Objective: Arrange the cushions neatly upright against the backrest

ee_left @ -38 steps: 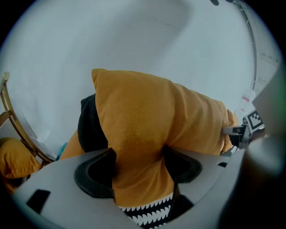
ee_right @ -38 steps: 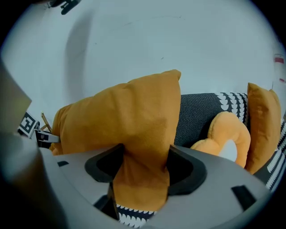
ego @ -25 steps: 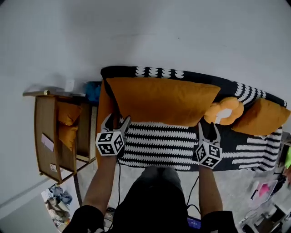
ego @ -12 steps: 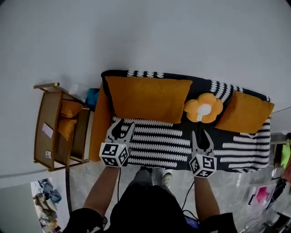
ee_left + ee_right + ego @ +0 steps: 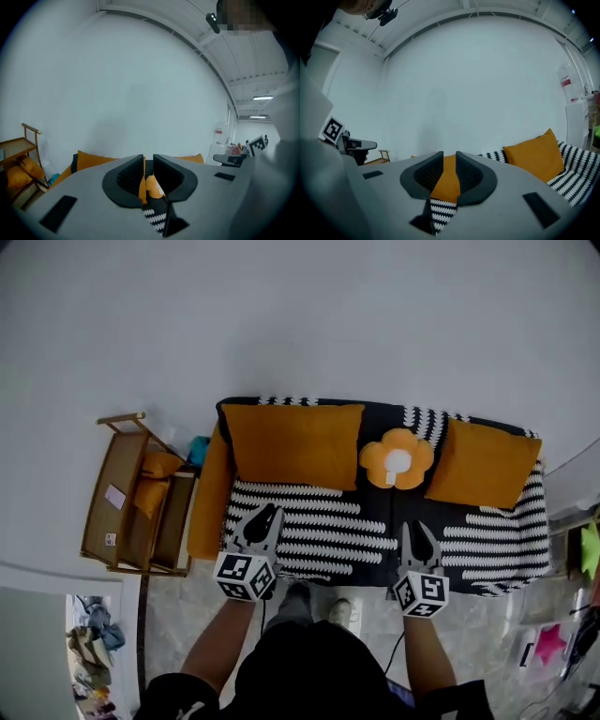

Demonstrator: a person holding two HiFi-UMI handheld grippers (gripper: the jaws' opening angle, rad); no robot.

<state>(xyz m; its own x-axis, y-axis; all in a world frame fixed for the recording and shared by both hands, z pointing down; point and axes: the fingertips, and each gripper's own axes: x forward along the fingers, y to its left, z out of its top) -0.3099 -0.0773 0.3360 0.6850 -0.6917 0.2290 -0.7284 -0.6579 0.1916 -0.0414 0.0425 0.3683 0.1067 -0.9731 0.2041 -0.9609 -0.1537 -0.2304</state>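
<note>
On the black-and-white sofa a large orange cushion, an orange flower cushion and a smaller orange cushion stand upright in a row against the backrest. A fourth orange cushion leans on the left armrest. My left gripper and right gripper hover at the seat's front edge, apart from every cushion. Both sets of jaws have just been closing and now stand almost together, with only a slit and nothing between them. The right gripper view shows the smaller cushion.
A wooden rack left of the sofa holds small orange cushions. A blue thing lies between rack and sofa. A white wall rises behind. Clutter lies on the floor at bottom left and at right. The person's shoes are below.
Both grippers have drawn back from the large cushion's lower corners to the seat's front edge. Their jaws went from a wide V to nearly together. The view has pulled away from the sofa.
</note>
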